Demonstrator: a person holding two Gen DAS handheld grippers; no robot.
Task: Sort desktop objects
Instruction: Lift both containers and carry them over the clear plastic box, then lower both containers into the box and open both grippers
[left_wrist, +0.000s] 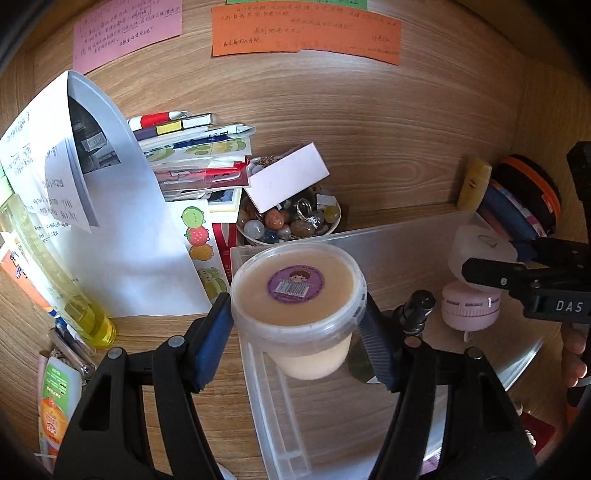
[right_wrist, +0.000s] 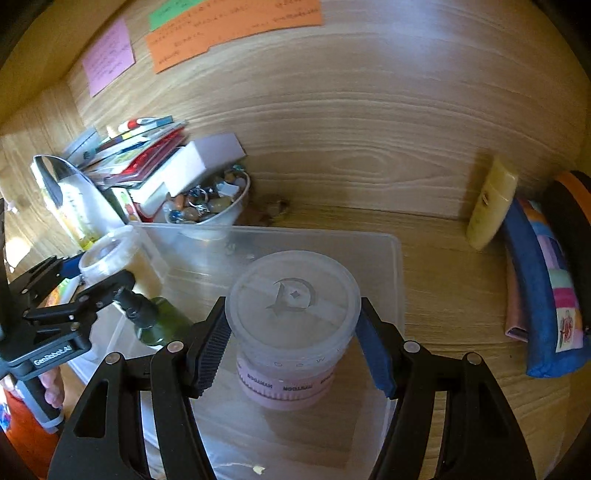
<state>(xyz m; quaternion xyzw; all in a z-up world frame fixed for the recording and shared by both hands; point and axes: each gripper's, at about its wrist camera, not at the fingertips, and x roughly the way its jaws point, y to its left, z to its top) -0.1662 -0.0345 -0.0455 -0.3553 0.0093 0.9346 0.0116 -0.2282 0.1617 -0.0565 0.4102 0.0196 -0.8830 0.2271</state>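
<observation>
**Two tubs held over the clear bin**

The round translucent plastic tub of beige cream with a purple barcode sticker is clamped at its rim by the left tongs, above the near-left corner of the clear rectangular plastic bin. The frosted-lidded pink cylindrical jar is clamped between the blue pads of the right tongs, over the bin's middle.

Each container is best lowered upright until its base is seated on the bin floor before the pads are released. The dark green bottle with a black pump, already lying inside the bin, should be cleared.

Both lids are smooth and slippery, the walls slightly yielding, so a light, even squeeze is advised. The wood-grain worktop surrounds the bin.
</observation>
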